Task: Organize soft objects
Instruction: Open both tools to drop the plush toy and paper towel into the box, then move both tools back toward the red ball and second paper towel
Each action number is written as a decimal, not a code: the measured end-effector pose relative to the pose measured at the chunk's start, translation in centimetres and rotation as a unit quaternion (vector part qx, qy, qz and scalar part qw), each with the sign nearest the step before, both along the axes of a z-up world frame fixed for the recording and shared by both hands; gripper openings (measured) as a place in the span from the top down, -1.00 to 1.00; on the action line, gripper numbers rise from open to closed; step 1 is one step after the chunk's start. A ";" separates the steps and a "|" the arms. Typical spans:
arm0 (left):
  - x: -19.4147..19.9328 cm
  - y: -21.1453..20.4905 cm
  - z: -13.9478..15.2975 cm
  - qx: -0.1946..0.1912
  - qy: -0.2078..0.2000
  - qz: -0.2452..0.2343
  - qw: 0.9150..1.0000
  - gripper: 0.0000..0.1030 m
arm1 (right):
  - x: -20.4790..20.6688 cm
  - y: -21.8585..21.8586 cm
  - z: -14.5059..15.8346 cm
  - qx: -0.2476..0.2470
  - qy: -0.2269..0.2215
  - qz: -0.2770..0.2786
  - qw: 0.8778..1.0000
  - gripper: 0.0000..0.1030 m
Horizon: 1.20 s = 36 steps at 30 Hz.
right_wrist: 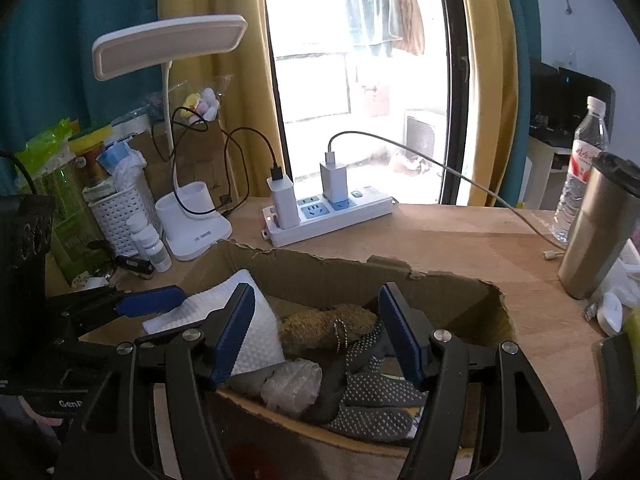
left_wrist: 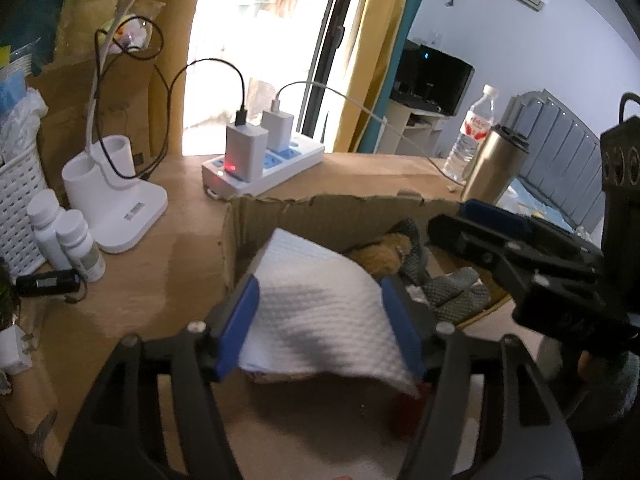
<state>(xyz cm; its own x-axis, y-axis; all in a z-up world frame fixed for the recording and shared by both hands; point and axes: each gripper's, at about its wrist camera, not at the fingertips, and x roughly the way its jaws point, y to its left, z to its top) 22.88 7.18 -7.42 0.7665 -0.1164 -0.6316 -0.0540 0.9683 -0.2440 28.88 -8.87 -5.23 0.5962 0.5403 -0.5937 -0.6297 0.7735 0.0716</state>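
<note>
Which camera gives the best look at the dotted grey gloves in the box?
The right wrist view: the dotted grey gloves lie spread across the cardboard box. The left wrist view shows only part of them, behind its own finger.

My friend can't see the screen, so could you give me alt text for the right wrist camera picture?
A gripper with open blue-padded fingers hangs over a torn cardboard box holding a white cloth, a brown plush toy and dotted grey gloves. Behind it, the wooden desk carries a power strip, a white lamp, a steel tumbler and a water bottle.
</note>
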 end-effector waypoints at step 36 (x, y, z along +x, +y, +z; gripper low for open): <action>-7.0 -1.2 3.6 0.004 -0.065 0.020 0.998 -0.44 | -7.4 -4.3 2.2 0.010 -0.032 -0.026 0.999 -0.32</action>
<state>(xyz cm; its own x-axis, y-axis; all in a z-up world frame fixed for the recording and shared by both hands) 15.84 5.95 -3.84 0.8456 -0.0794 -0.5279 -0.0613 0.9679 -0.2438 21.48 -13.17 -3.02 0.6596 0.5193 -0.5433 -0.5929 0.8038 0.0484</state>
